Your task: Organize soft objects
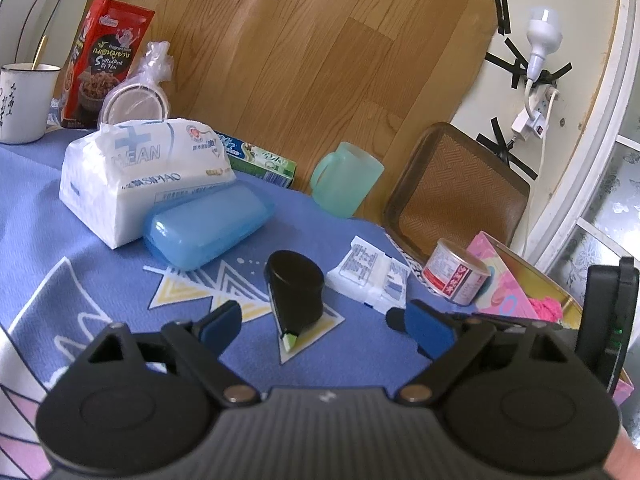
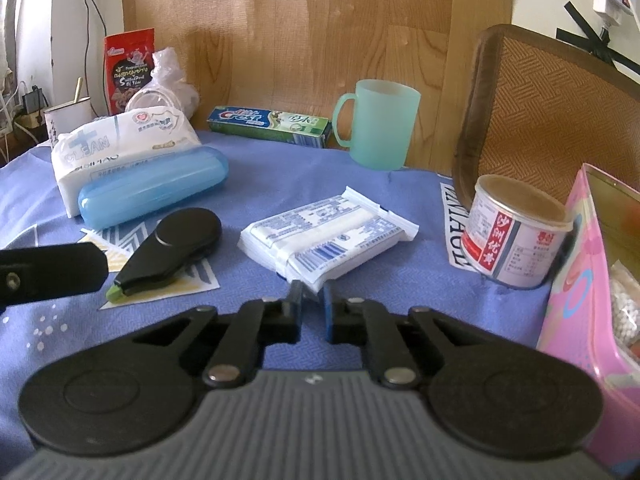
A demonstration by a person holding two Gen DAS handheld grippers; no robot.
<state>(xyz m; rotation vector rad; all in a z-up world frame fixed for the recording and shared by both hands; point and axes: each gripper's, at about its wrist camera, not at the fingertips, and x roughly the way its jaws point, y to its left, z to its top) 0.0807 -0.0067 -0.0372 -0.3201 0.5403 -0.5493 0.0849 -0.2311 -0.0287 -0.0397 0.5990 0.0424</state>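
Two grippers are mine. The pink box at my right side is, I think, where soft things go. On the blue cloth the small tissue pack lies between the black dispenser and the can. My right gripper pinches its near corner, so I should lift slowly, because only the wrapper edge is held. The can stands before the box, in the way. My left gripper is spread wide, empty, near the dispenser.
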